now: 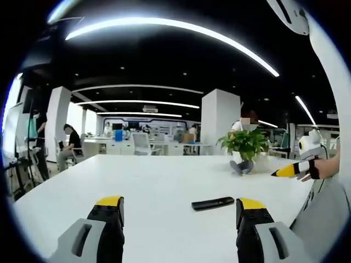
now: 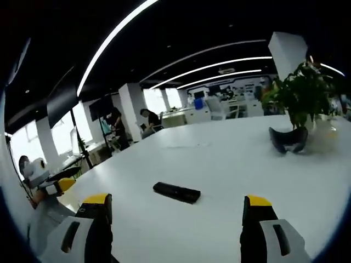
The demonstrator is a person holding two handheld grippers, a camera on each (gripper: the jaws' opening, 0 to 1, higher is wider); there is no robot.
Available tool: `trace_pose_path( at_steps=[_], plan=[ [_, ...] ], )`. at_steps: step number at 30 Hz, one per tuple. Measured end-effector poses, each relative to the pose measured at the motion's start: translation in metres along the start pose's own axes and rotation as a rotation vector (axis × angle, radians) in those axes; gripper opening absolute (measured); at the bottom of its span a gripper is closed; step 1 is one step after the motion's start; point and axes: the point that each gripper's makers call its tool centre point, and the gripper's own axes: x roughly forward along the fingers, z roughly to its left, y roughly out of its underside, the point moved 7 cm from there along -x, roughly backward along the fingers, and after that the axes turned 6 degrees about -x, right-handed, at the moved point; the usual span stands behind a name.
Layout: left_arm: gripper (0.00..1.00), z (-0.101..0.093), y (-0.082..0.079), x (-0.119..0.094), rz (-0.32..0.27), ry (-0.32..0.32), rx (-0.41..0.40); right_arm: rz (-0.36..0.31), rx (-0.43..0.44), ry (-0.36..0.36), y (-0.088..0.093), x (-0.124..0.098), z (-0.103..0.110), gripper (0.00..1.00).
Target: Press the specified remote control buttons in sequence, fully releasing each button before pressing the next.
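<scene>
Ahead of the left gripper point(image 1: 178, 211), just past its right jaw tip, the remote point(image 1: 213, 204) lies flat on the white table point(image 1: 148, 181), long axis running across the view, right end tipped slightly away. Jaws spread wide, gripping nothing. In the right gripper view the remote point(image 2: 176, 192) sits ahead of the right gripper point(image 2: 175, 211), between the jaw tips and nearer the left one, long axis crosswise, right end a bit closer. Right gripper jaws likewise apart, empty. Which end carries the buttons: cannot tell. Plant point(image 1: 244, 145) further off on the table, black object at its base. Open office, strip lights, white pillars, seated people behind.
</scene>
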Motion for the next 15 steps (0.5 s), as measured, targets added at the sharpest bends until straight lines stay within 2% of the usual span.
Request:
trace_pose_path(
  at_steps=[6,8,11,15],
  plan=[
    [0.86,0.0,0.001,0.0,0.008,-0.001,0.002,0.002,-0.006,0.026,0.007,-0.014,0.008,0.99],
    [0.86,0.0,0.001,0.001,0.013,0.0,0.001,-0.008,-0.036,0.035,0.008,-0.015,0.008,0.99],
    [0.85,-0.001,0.002,0.001,0.019,0.003,0.001,0.015,-0.146,0.077,0.006,-0.014,0.005,0.99],
    [0.85,-0.001,0.002,0.001,0.019,0.005,-0.005,-0.002,-0.146,0.057,0.004,-0.014,0.011,0.99]
  ],
)
